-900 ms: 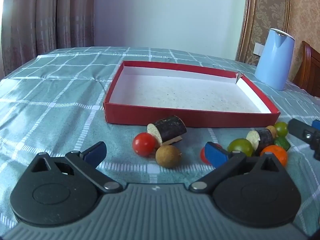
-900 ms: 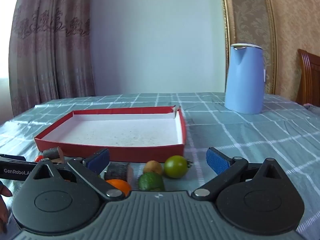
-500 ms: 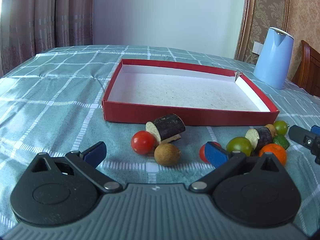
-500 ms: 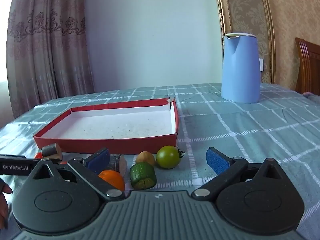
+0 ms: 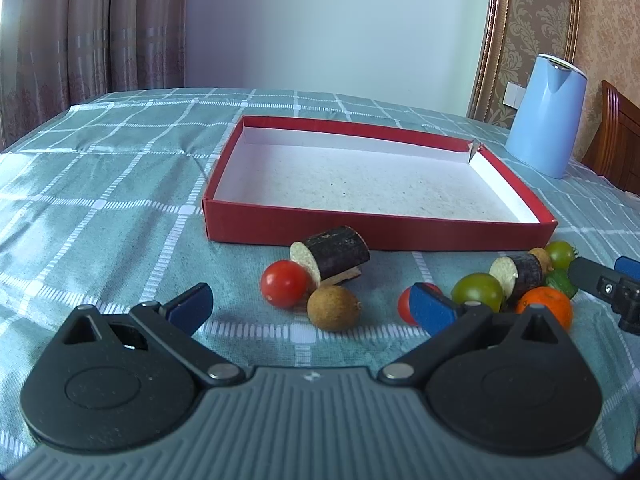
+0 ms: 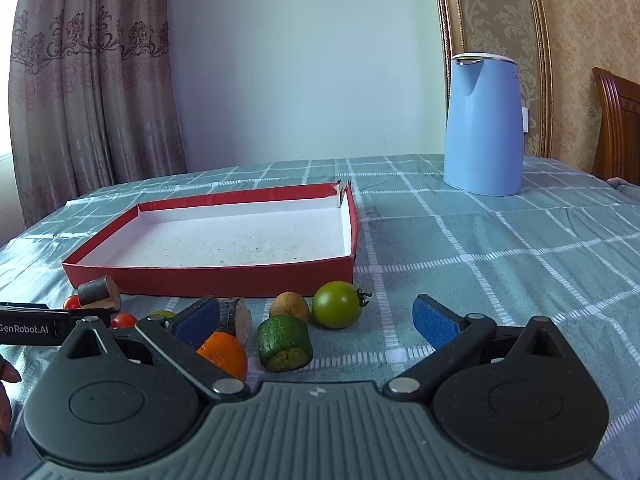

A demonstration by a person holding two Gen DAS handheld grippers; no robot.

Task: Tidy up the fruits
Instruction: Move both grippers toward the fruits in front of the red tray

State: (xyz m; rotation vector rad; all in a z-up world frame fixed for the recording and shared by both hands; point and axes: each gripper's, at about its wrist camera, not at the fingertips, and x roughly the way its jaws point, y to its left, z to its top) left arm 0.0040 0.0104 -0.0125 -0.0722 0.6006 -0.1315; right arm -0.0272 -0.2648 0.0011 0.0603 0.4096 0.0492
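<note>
My left gripper (image 5: 310, 306) and right gripper (image 6: 316, 318) both stood wide open, fingers holding nothing. The fruits, among them a red tomato (image 5: 285, 283) and an orange (image 6: 224, 354), lay on the counter (image 6: 500, 248) just before the red tray (image 6: 212, 278).

The fruits (image 5: 333, 307) lie on the tablecloth (image 5: 100, 216) before the tray (image 5: 376, 232), the kettle (image 5: 546, 116) behind it to the right.

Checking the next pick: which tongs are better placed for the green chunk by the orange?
Right. The right tongs are open with the green chunk directly between their fingers; from the left tongs it lies far right behind the orange.
</note>
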